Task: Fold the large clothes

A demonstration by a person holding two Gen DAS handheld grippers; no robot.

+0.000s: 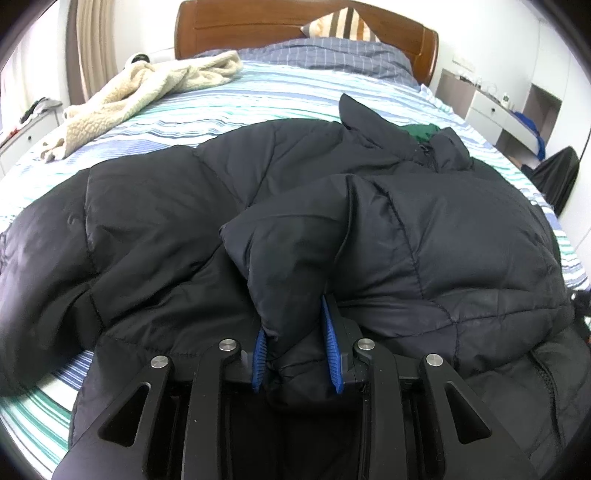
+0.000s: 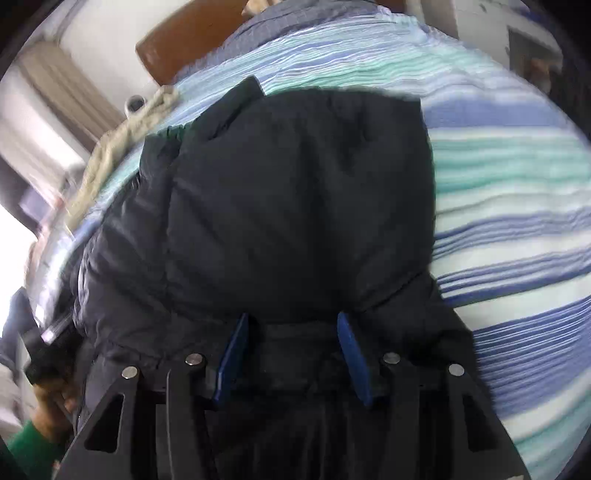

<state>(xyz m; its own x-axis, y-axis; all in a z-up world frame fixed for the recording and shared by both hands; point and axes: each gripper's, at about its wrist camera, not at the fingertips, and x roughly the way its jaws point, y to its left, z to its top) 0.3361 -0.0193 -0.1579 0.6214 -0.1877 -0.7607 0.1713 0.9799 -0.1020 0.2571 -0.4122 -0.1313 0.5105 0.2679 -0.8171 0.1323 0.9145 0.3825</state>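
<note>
A large dark navy puffer jacket [image 1: 166,221] lies spread on the striped bed [image 1: 258,99]. My left gripper [image 1: 295,332] is shut on a bunched fold of the jacket, the cloth pinched between the blue pads [image 1: 332,350]. In the right wrist view the jacket [image 2: 295,203] fills the middle, blurred by motion. My right gripper [image 2: 291,350] has its blue pads [image 2: 351,358] apart, with jacket cloth lying between and over them. The jacket's collar [image 1: 436,147] with a green lining points toward the headboard.
A cream fleece blanket [image 1: 147,88] lies at the far left of the bed. A wooden headboard [image 1: 295,26] and pillows [image 1: 332,55] are at the back. White drawers [image 1: 498,110] stand to the right, a dresser [image 1: 26,129] to the left. My left hand shows in the right wrist view [image 2: 51,402].
</note>
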